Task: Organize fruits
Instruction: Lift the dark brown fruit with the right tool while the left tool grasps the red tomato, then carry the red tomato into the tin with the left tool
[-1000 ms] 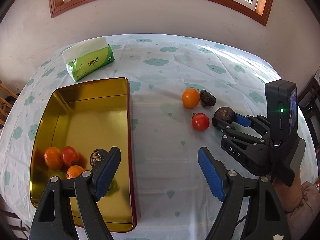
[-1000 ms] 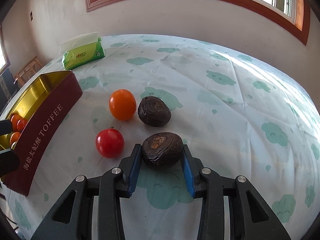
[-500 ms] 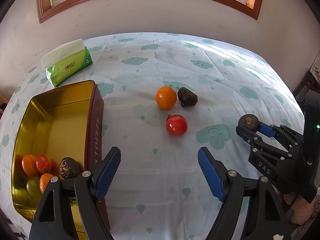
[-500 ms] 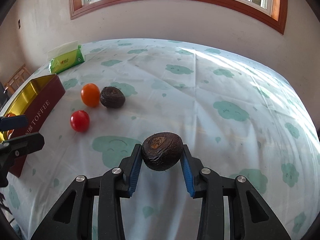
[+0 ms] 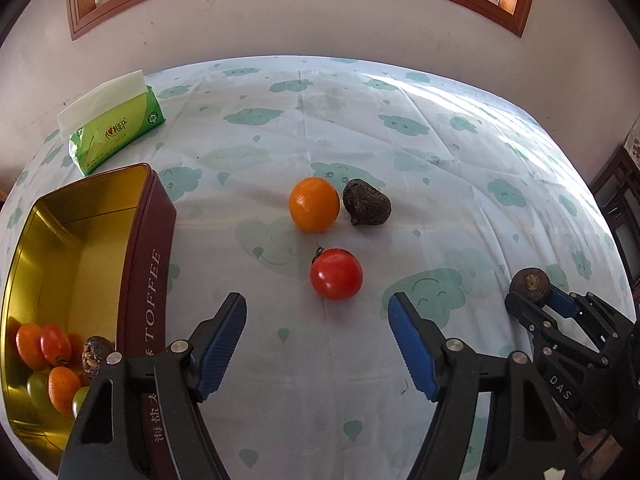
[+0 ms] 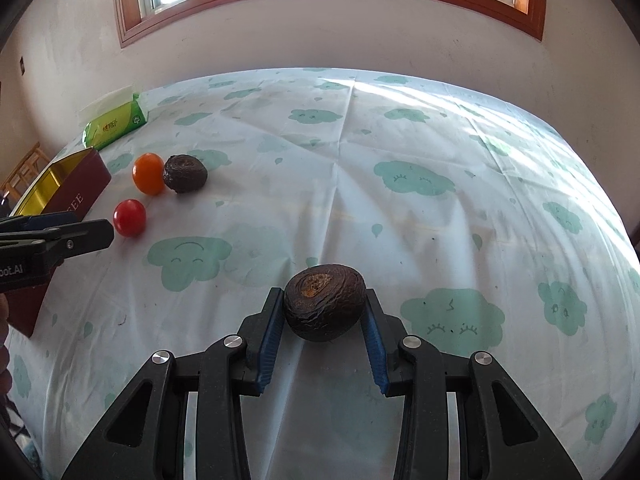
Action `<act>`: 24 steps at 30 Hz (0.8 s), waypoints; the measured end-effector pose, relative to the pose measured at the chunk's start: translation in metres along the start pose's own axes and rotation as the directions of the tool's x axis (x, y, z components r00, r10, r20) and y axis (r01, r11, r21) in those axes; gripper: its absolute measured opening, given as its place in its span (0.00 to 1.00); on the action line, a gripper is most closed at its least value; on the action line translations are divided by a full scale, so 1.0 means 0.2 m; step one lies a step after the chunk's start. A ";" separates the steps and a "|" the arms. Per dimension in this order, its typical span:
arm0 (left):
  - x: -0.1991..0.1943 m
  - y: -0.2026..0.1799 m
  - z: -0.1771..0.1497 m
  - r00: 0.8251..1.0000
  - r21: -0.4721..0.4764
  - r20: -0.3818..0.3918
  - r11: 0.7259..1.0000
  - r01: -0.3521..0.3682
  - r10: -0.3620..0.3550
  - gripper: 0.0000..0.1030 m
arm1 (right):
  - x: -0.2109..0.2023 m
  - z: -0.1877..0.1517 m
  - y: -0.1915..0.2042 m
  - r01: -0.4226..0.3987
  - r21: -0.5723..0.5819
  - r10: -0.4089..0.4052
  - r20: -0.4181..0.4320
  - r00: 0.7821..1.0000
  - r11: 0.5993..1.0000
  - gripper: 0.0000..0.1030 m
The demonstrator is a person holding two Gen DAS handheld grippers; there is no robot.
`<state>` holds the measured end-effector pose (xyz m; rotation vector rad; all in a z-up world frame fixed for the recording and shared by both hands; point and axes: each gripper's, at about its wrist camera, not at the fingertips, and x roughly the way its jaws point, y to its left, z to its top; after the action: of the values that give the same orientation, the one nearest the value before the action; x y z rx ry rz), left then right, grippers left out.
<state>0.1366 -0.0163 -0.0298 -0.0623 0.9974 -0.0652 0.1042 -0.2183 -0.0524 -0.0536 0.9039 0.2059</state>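
A red tomato point(image 5: 336, 274) lies on the cloud-print cloth just ahead of my left gripper point(image 5: 316, 334), whose jaws are closing with nothing between them. Behind it sit an orange point(image 5: 314, 204) and a dark wrinkled fruit point(image 5: 367, 203), touching. The gold toffee tin point(image 5: 145, 240) at left holds several fruits point(image 5: 48, 356) in its near corner. My right gripper point(image 6: 324, 322) is shut on another dark wrinkled fruit point(image 6: 324, 300), held above the cloth; it also shows at the right of the left wrist view as the right gripper point(image 5: 534, 294).
A green tissue pack point(image 5: 114, 132) lies at the table's far left. A white wall and wooden window frame stand behind the table. Dark furniture point(image 5: 618, 208) is at the right edge. A wooden chair point(image 6: 24, 166) stands beyond the table's left side.
My left gripper moved right from the tin toward the tomato and its jaws narrowed. My right gripper lifted the dark fruit and carried it right, away from the other fruits.
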 end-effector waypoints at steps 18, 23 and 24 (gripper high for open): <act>0.14 -0.07 0.06 1.000 0.027 -0.019 0.999 0.023 -0.023 0.33 | 0.00 -0.01 0.00 0.003 0.001 -0.003 0.003 1.000 1.000 0.39; 0.14 -0.05 0.05 0.999 0.026 -0.018 0.999 0.033 -0.032 0.27 | 0.00 -0.01 0.00 0.003 0.001 -0.003 0.004 1.000 1.000 0.39; 0.13 -0.04 0.05 0.999 0.024 -0.018 0.999 0.032 -0.032 0.27 | 0.00 -0.01 0.01 0.004 0.000 -0.004 0.003 1.000 1.000 0.39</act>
<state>0.1596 -0.0268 -0.0459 -0.0559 1.0127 -0.1071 0.1028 -0.2174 -0.0534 -0.0545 0.9004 0.2022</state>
